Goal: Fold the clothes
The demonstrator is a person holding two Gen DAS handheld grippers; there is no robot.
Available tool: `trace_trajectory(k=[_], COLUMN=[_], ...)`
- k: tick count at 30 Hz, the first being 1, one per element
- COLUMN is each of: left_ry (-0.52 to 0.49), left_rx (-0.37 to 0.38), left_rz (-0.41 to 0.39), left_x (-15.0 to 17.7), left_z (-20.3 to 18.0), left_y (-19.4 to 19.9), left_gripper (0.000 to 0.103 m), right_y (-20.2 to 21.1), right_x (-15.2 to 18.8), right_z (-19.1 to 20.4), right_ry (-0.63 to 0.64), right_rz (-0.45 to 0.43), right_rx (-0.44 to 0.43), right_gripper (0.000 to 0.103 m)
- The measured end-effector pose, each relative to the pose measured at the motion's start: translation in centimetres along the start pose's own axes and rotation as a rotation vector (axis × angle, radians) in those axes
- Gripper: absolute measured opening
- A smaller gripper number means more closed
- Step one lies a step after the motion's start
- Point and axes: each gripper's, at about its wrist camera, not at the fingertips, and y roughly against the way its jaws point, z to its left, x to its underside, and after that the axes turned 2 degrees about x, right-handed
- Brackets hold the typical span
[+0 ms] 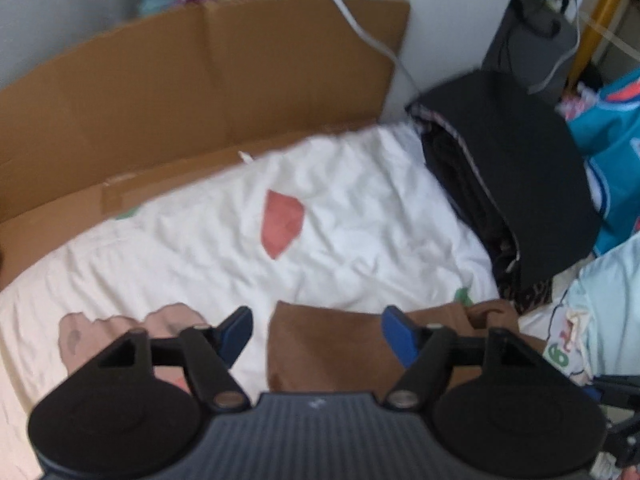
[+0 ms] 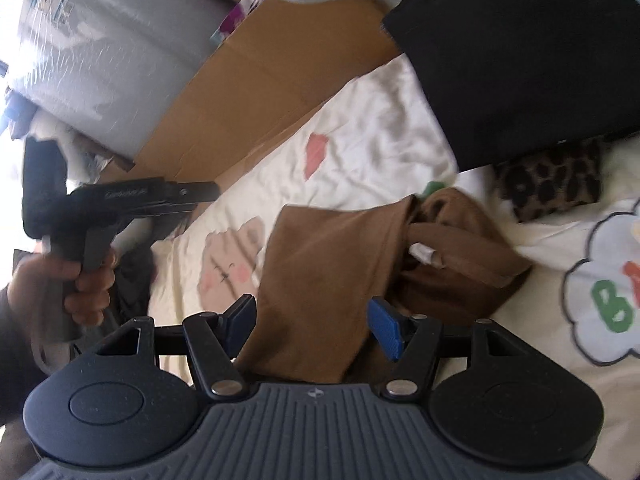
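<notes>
Both tools sit wide apart at the jaws and hold nothing: left tool [image 1: 316, 336] hangs over the near-left edge of the brown garment [image 2: 332, 280], right tool [image 2: 312, 326] hangs over its near end, cloth visible between the blue pads [image 2: 384, 328] but not pinched. The garment lies on the bed, on the white printed sheet [image 1: 320, 220], partly folded on its left half; the right half is a bunched lump with a sleeve or collar sticking out and a white label showing. Risks, as I judge them: the fold on the left looks loose, so a grab at the near edge may catch only the top layer and peel it open. A grab that goes too deep takes the sheet along with the garment and drags both. The bunched right end is several layers thick; closing on it blind likely locks the wrinkles into the next fold. The black folded stack [image 1: 512, 184] sits just beyond on the far right, with a leopard-print piece [image 2: 552, 176] under it, near the brown lump, so a wide sweep to the right could knock the stack or snag that piece. Both views are motion-blurred, so edge positions are uncertain; aiming at a hem from here is guesswork. The two tools are close over the same garment, so collision is possible if both go for the near edge.
</notes>
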Motion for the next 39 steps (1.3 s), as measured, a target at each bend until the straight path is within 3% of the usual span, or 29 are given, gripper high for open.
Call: trace_trajectory(k=[7, 14, 16, 17, 18, 20, 29, 39], left_ry=[-0.104, -0.032, -0.011, 0.003, 0.014, 0.028, 0.029, 0.123], left_rx=[-0.112, -0.148, -0.129, -0.122, -0.118, -0.108, -0.108, -0.238], left_rz=[0.149, 0.297, 0.278, 0.264, 0.254, 0.244, 0.122, 0.059], left_x=[-0.5, 1.1, 1.4, 1.5, 1.5, 1.5, 1.5, 5.0], left_z=[-1.9, -0.3, 0.1, 0.3, 0.6, 1.0, 3.3, 11.4], left_y=[-5.7, -9.7, -9.6, -9.4, -9.1, -8.6, -3.3, 5.2], left_gripper=[0.077, 0.076, 0.068, 0.054, 0.031, 0.006, 0.004, 0.003], right_y=[1.0, 1.2, 1.0, 1.0, 0.9, 0.8, 0.2, 0.1], right_x=[0.6, 1.0, 1.1, 1.1, 1.2, 1.2, 1.4, 1.0], right_z=[-3.9, -5.9, -6.1, -6.2, -6.2, -6.2, -6.0, -6.4], right_ry=[-0.073, -0.106, -0.103, -0.103, -0.104, -0.107, -0.113, -0.127], right_rz=[-0.066, -0.068, -0.064, -0.063, -0.062, -0.058, -0.048, -0.057], right_rx=[0.078, 0.124, 0.133, 0.136, 0.139, 0.144, 0.161, 0.169], right_gripper=[0.068, 0.068, 0.068, 0.068, 0.068, 0.068, 0.068, 0.068])
